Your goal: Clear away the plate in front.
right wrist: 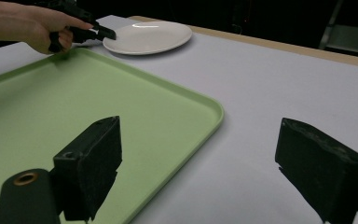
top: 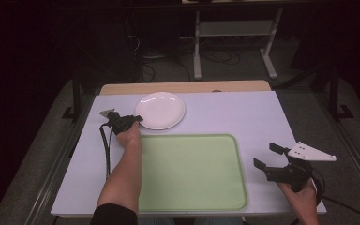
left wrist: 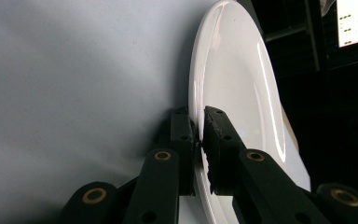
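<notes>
A white round plate [top: 160,110] [left wrist: 233,70] [right wrist: 149,36] lies on the white table at the back left. My left gripper [top: 138,119] [left wrist: 199,126] [right wrist: 109,33] is at the plate's near left rim. In the left gripper view its two black jaws pinch the rim from both sides, one pad under it and one on top. My right gripper [top: 266,156] [right wrist: 200,158] hovers over the table at the right, beside the right edge of a light green tray [top: 192,173] [right wrist: 74,107]. Its jaws stand wide apart with nothing between them.
The tray lies in the near middle of the table [top: 243,112], just in front of the plate, with nothing on it. A wooden strip [top: 183,87] runs along the table's far edge. Cables trail from both grippers.
</notes>
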Tool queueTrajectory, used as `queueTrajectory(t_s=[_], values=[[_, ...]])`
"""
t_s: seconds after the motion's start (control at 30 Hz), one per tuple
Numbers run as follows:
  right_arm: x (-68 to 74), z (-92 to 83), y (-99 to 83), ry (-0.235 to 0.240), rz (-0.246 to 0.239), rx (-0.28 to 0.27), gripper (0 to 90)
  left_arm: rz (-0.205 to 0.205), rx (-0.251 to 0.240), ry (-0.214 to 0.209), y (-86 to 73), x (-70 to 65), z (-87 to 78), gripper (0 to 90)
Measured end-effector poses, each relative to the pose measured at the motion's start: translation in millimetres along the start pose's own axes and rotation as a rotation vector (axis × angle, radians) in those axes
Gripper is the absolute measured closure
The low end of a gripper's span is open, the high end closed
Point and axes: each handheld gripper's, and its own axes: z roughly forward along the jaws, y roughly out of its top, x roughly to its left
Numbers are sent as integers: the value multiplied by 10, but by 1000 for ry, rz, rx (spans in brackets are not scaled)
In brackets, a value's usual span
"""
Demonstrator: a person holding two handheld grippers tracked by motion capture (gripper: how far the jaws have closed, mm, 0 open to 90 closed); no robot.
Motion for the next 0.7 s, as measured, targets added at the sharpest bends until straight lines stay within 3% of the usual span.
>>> queueTrajectory(t_s=[0.13, 0.27, 0.37, 0.47, 0.7], values=[[-1, 3, -2, -1, -2, 0, 136, -20, 0, -16, -1, 22, -4, 841], [-2, 1, -3, -2, 0, 0, 136, -74, -10, -78, -11, 96, -9, 864], [1, 2, -5, -3, 2, 2, 136, -78, -9, -83, -21, 112, -11, 866], [4, 2, -5, -4, -2, 3, 136, -109, -19, -104, -36, 131, -10, 870], [0, 6, -9, -4, 6, 5, 136, -119, -20, -127, -28, 134, -19, 872]])
